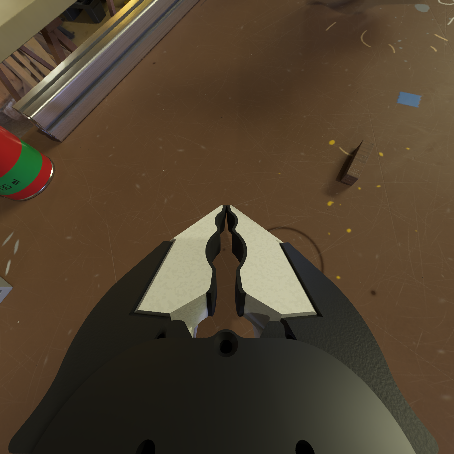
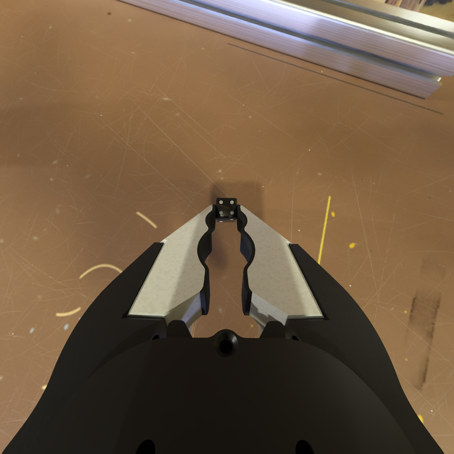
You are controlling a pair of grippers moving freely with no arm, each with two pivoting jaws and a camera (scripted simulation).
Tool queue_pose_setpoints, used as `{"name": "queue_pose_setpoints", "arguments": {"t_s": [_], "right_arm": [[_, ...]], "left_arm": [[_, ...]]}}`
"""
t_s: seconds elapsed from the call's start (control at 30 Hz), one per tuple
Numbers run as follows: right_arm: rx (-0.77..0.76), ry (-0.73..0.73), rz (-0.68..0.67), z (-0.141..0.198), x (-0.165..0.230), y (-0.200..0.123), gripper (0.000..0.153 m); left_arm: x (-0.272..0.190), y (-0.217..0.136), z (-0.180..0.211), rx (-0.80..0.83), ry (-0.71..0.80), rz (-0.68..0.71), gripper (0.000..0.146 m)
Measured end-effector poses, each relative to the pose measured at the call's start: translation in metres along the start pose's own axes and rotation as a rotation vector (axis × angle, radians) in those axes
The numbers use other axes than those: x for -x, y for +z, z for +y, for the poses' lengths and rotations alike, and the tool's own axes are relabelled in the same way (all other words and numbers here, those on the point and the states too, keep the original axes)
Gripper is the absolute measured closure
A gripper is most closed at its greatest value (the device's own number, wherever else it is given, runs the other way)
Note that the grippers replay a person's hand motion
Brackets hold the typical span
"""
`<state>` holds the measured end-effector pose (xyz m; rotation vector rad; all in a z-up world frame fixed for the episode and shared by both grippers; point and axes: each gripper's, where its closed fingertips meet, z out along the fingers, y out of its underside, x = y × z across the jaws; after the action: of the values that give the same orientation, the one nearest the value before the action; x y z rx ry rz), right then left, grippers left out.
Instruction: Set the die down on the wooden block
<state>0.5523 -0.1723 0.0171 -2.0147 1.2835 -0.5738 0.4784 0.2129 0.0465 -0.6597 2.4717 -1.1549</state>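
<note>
The right hand-held gripper is clamped on the black die at its fingertips — four pale pips face up — above the scratched brown surface. The left hand-held gripper has its tips together, empty; the wooden block lies well off to its right, near yellow specks.

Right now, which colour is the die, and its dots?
The die is black with white dots, clearest in the right wrist view.

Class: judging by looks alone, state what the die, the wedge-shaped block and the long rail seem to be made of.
Die: probably glossy black plastic, with pale pips and a sheen.
Wooden block: dark matte wood, with faint grain lines on its sloping face.
Rail: seemingly brushed metal, perhaps aluminium, with streaky bright reflections.
</note>
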Motion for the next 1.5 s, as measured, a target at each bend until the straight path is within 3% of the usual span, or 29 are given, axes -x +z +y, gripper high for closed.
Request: {"name": "queue_pose_setpoints", "arguments": {"t_s": [0.17, 0.33, 0.47, 0.57, 0.67, 0.83, 1.43, 1.5], "right_arm": [[-0.099, -0.038, -0.072, -0.018, 0.021, -0.014, 0.136], [-0.274, -0.155, -0.284, -0.053, 0.093, -0.039, 0.136], [-0.285, -0.408, -0.485, -0.055, 0.187, -0.048, 0.136], [-0.227, -0.634, -0.660, -0.034, 0.257, -0.049, 0.136], [-0.149, -0.845, -0.739, -0.009, 0.296, -0.041, 0.136], [-0.016, -0.921, -0.754, 0.010, 0.306, -0.021, 0.136], [0.013, -0.859, -0.799, 0.011, 0.313, -0.020, 0.137], [0.005, -0.863, -0.788, 0.011, 0.313, -0.020, 0.128]], "left_arm": [[0.000, 0.000, 0.000, -0.002, 0.002, 0.000, 0.146], [-0.002, 0.001, -0.001, -0.002, 0.007, 0.005, 0.146], [-0.019, 0.001, -0.013, -0.057, 0.023, 0.073, 0.146], [-0.048, 0.002, -0.021, -0.092, 0.070, 0.205, 0.146], [-0.068, 0.006, -0.020, -0.064, 0.148, 0.261, 0.146], [-0.084, 0.005, -0.021, -0.072, 0.170, 0.333, 0.146], [-0.103, 0.022, 0.004, 0.093, 0.256, 0.367, 0.146], [-0.102, 0.022, 0.005, 0.099, 0.258, 0.366, 0.146]]}}
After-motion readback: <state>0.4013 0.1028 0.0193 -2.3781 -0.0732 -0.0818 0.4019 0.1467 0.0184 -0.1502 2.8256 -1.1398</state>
